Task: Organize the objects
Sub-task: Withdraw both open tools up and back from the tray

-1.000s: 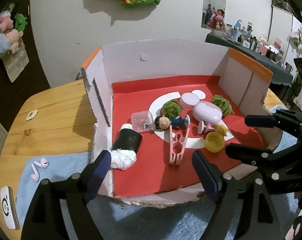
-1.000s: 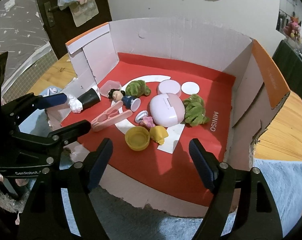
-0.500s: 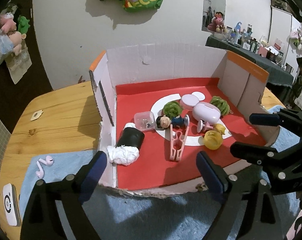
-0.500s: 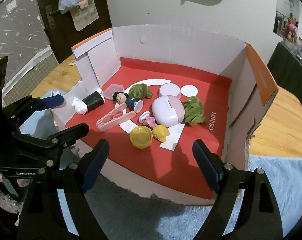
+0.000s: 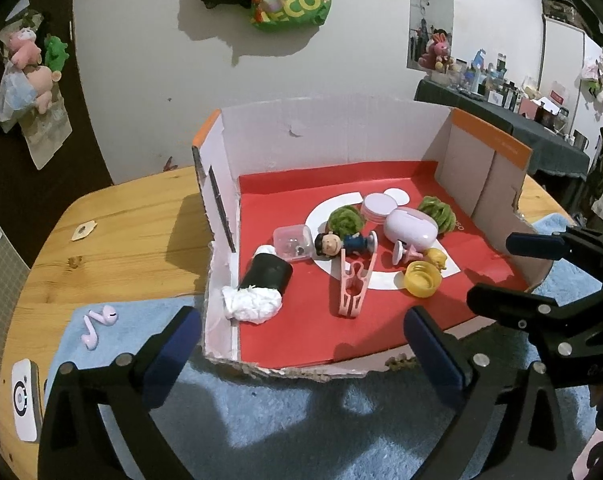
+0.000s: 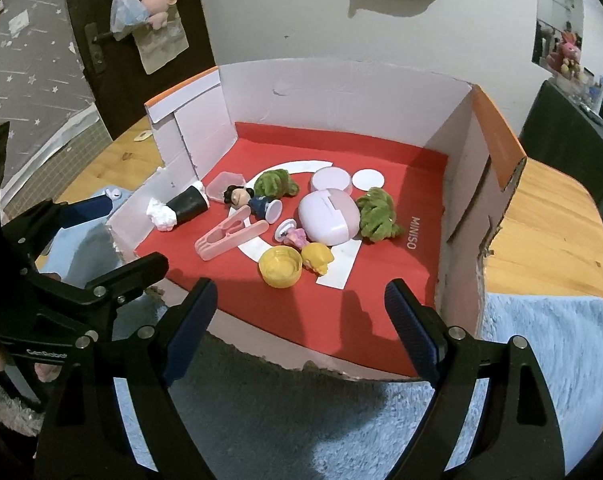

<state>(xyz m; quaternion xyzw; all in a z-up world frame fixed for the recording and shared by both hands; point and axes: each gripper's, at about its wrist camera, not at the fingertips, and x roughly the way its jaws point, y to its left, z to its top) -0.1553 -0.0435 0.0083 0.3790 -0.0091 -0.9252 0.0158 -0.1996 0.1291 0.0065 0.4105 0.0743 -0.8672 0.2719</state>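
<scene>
An open cardboard box (image 5: 341,128) with a red floor (image 6: 385,168) holds small items: a pink clip (image 5: 353,286), a yellow cap (image 5: 421,279), a pink earbud case (image 5: 409,229), a boy figure (image 5: 333,243), a black tube with white tissue (image 5: 261,284), a clear case (image 5: 291,240) and two green fuzzy balls (image 6: 375,210). My left gripper (image 5: 301,340) is open and empty in front of the box. My right gripper (image 6: 297,324) is open and empty at the box's front edge. Pink earbuds (image 5: 97,322) lie on the blue mat left of the box.
The box stands on a blue fluffy mat (image 5: 301,420) on a round wooden table (image 5: 121,232). A white device (image 5: 23,398) lies at the table's left edge. A white wall is behind the box. The right gripper also shows in the left wrist view (image 5: 517,272).
Both grippers have pulled back from the box toward me and risen a little. Both stay open and empty. The items in the box have not moved.
</scene>
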